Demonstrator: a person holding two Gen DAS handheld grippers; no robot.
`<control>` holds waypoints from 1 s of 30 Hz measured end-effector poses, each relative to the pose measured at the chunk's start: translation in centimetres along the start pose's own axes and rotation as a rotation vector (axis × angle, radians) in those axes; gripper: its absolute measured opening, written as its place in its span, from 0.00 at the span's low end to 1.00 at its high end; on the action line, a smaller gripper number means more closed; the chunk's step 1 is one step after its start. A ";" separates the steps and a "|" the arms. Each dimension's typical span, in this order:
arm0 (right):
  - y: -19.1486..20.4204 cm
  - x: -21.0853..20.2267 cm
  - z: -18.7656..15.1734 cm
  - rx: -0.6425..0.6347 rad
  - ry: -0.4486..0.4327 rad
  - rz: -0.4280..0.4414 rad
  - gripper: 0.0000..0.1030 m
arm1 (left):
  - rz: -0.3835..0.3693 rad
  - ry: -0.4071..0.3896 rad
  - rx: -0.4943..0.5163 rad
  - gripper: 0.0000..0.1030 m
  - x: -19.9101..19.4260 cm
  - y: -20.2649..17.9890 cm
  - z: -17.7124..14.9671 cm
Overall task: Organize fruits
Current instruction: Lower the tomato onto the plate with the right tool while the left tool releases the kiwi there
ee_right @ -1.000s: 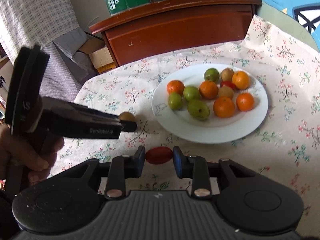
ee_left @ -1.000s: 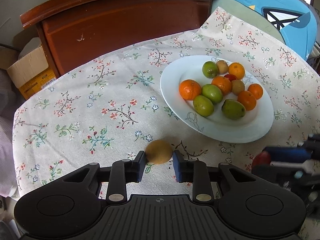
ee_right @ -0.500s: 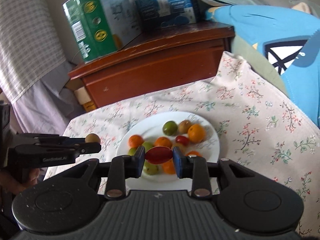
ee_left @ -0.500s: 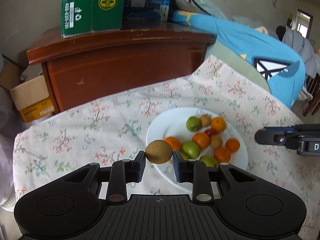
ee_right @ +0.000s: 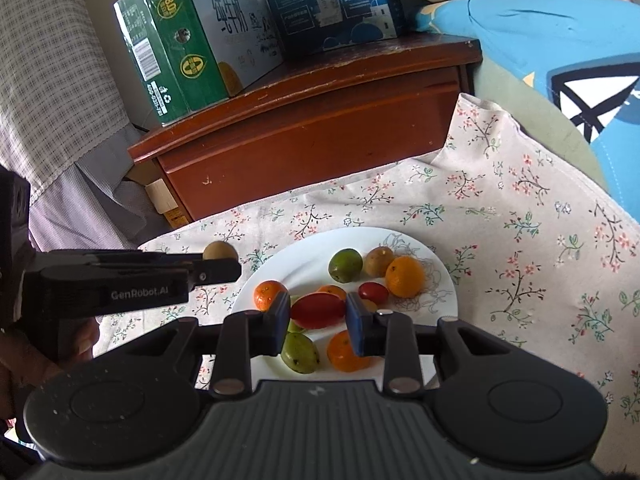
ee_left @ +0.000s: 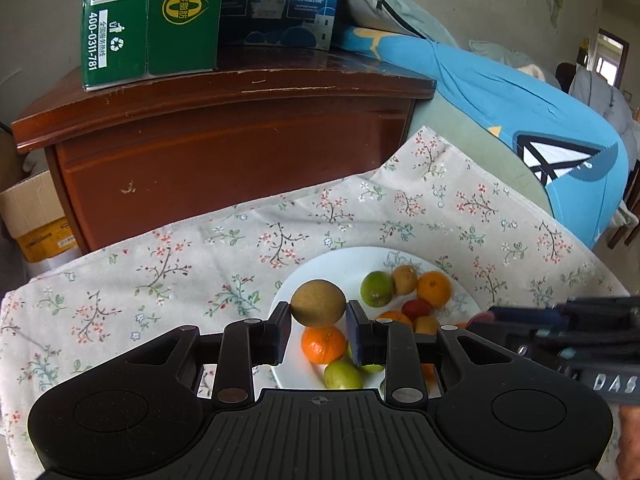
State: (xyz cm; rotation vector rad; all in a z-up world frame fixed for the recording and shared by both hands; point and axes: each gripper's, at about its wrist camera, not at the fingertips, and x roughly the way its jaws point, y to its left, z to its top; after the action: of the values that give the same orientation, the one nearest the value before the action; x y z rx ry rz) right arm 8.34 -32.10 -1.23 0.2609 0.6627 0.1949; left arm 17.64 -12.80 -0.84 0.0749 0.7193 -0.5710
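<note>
Two grippers each hold one fruit above the plate. The left gripper (ee_left: 318,314) has its fingers (ee_left: 280,330) clamped on a brown kiwi (ee_left: 318,303), which sits high between the pads, clear of the fruit below. From the right wrist view the same kiwi (ee_right: 219,251) shows at the tip of the left gripper (ee_right: 216,268), over the cloth just beside the plate's left rim. The right gripper (ee_right: 318,312) pinches a red tomato (ee_right: 318,310) lengthwise between its fingers (ee_right: 356,328), hovering over the near half of the plate (ee_right: 304,264).

Under the tomato lie a green fruit (ee_right: 300,353) and an orange (ee_right: 347,351). Farther back on the plate are another orange (ee_right: 269,293) at the left, a green lime (ee_right: 345,265), a second kiwi (ee_right: 379,261), a large orange (ee_right: 405,276) and a small red tomato (ee_right: 373,292). In the left wrist view an orange (ee_left: 323,344) sits directly below the held kiwi, with a green fruit (ee_left: 343,374) nearer the camera. The right gripper (ee_left: 520,320) enters from the right edge there, over the plate (ee_left: 348,258).

Beneath the plate is a floral cloth (ee_left: 160,272). Behind it stands a red-brown wooden cabinet (ee_left: 224,148) bearing a green carton (ee_left: 148,20) and a blue carton (ee_left: 280,4). Blue fabric (ee_left: 520,100) lies to the right.
</note>
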 end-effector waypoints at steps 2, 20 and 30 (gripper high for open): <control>-0.1 0.5 -0.1 0.006 0.012 0.000 0.29 | 0.002 0.006 -0.002 0.26 0.6 0.0 0.2; -1.1 3.6 -0.4 0.048 0.052 -0.014 0.33 | 0.004 0.031 -0.026 0.41 2.4 -0.8 0.9; -1.2 2.2 0.3 0.049 0.017 -0.057 0.51 | 0.114 0.021 0.013 0.76 0.9 -2.0 0.8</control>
State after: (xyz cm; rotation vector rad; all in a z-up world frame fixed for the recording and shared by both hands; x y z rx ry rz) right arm 10.34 -32.77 -2.61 0.2873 0.6921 0.1267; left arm 17.65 -15.06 -0.51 0.1336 0.7272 -0.4671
